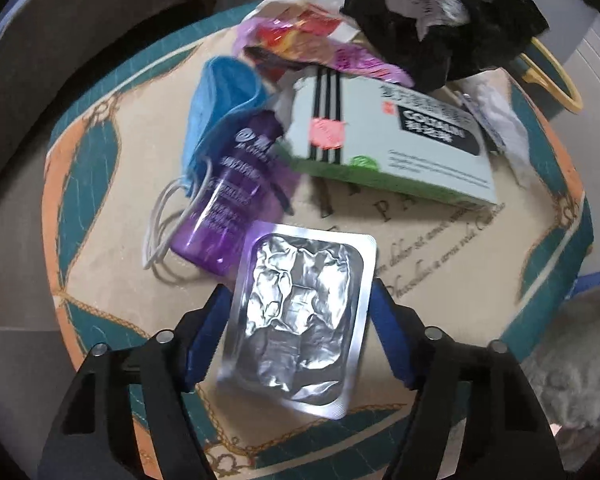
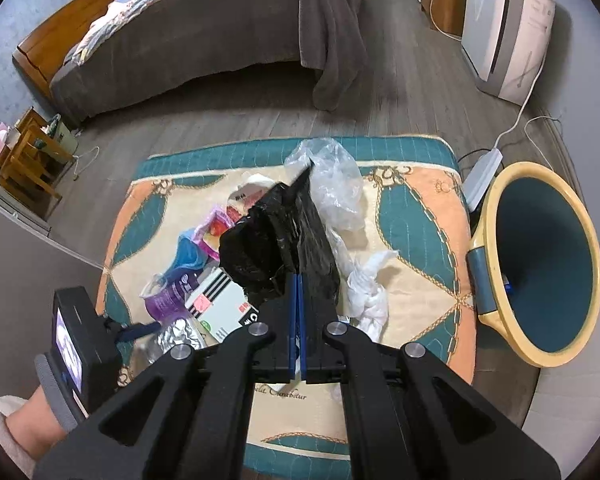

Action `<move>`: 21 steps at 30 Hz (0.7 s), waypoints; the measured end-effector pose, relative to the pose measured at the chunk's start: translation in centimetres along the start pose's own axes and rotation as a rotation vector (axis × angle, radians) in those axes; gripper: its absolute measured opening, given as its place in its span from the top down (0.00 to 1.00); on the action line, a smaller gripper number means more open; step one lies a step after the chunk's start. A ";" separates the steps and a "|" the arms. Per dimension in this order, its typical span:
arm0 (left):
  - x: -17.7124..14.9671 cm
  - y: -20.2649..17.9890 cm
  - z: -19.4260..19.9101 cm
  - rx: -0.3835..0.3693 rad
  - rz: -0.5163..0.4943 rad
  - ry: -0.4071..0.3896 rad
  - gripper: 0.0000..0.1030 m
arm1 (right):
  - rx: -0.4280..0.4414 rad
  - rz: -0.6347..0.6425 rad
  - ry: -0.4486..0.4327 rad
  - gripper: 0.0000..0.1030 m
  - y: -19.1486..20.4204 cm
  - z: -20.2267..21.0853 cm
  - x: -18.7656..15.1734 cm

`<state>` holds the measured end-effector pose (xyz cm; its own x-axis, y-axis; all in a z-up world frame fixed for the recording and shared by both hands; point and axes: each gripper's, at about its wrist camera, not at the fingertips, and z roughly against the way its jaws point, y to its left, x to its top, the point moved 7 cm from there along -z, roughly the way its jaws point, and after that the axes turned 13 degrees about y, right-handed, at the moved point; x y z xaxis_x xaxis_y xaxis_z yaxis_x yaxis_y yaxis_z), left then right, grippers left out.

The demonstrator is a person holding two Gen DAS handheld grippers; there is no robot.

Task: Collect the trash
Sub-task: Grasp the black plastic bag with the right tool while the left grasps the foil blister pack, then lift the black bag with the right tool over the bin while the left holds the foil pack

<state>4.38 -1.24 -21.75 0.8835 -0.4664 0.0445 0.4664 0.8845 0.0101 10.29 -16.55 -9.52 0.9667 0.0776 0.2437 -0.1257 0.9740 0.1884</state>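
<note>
A silver foil blister pack (image 1: 296, 312) lies between the blue fingers of my left gripper (image 1: 298, 294), whose pads meet its two long edges. My right gripper (image 2: 298, 280) is shut on a crumpled black plastic bag (image 2: 284, 240), held above the pile; the bag (image 1: 440, 20) also shows in the left wrist view. On the patterned cushion (image 1: 100, 160) lie a purple bottle (image 1: 228, 196), a blue face mask (image 1: 220, 100), a white and green box (image 1: 388, 148), snack wrappers (image 1: 300, 40) and white tissue (image 2: 368, 292).
A teal bin with a yellow rim (image 2: 540, 264) stands just right of the cushion (image 2: 420, 220). A clear plastic bag (image 2: 332, 184) lies behind the black one. A bed (image 2: 204, 40), a white appliance (image 2: 508, 32) and a power strip (image 2: 484, 176) lie beyond.
</note>
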 end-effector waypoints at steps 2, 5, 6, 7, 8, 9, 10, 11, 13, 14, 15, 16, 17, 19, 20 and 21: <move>0.0 -0.3 0.6 -0.008 0.000 -0.018 0.33 | -0.002 0.004 -0.011 1.00 -0.1 0.4 0.1; 0.5 -1.4 2.7 -0.032 0.022 -0.076 0.33 | 0.008 -0.003 -0.029 1.00 -0.4 1.2 0.3; 0.7 -1.7 3.7 -0.040 0.025 -0.104 0.33 | 0.014 -0.008 -0.040 1.00 -0.6 1.6 0.4; 0.9 -1.9 4.5 -0.043 0.023 -0.122 0.33 | 0.017 -0.013 -0.049 1.00 -0.8 1.9 0.5; 1.3 -2.2 5.5 -0.039 0.017 -0.148 0.33 | 0.021 -0.018 -0.061 1.00 -1.0 2.3 0.7; 1.7 -2.5 6.4 -0.031 0.015 -0.169 0.33 | 0.024 -0.023 -0.069 1.00 -1.3 2.6 0.8; 2.0 -2.7 7.3 -0.028 0.014 -0.193 0.33 | 0.028 -0.031 -0.072 1.00 -1.6 2.8 0.8; 2.2 -3.0 7.8 -0.029 0.017 -0.206 0.33 | 0.030 -0.040 -0.071 1.00 -1.8 2.7 0.8; 2.9 -3.2 8.7 -0.037 0.026 -0.230 0.33 | 0.032 -0.052 -0.057 1.00 -2.2 2.2 0.5; 2.8 -3.1 8.8 -0.038 0.029 -0.232 0.33 | 0.032 -0.055 -0.045 1.00 -2.3 1.8 0.3; 2.8 -3.0 8.8 -0.033 0.038 -0.232 0.33 | 0.028 -0.050 -0.030 1.00 -2.1 1.2 0.1; 2.6 -2.8 8.6 -0.026 0.045 -0.231 0.33 | 0.022 -0.041 -0.012 1.00 -1.9 0.6 -0.2; 2.6 -2.5 8.7 -0.017 0.053 -0.225 0.33 | 0.018 -0.031 0.007 1.00 -1.7 0.1 -0.4; 1.8 -2.0 9.3 0.004 0.058 -0.217 0.33 | 0.028 -0.005 0.052 1.00 -0.7 -1.2 -0.9; 1.9 -1.4 10.0 0.024 0.049 -0.218 0.33 | 0.030 0.000 0.066 1.00 -0.4 -1.7 -1.1; 2.0 -0.9 10.9 0.049 0.036 -0.226 0.33 | 0.019 0.005 0.079 1.00 -0.2 -2.2 -1.2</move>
<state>5.22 -2.80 -10.74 0.8645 -0.4250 0.2685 0.4273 0.9026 0.0528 9.58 -16.34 -11.91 0.9805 0.0994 0.1694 -0.1339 0.9694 0.2058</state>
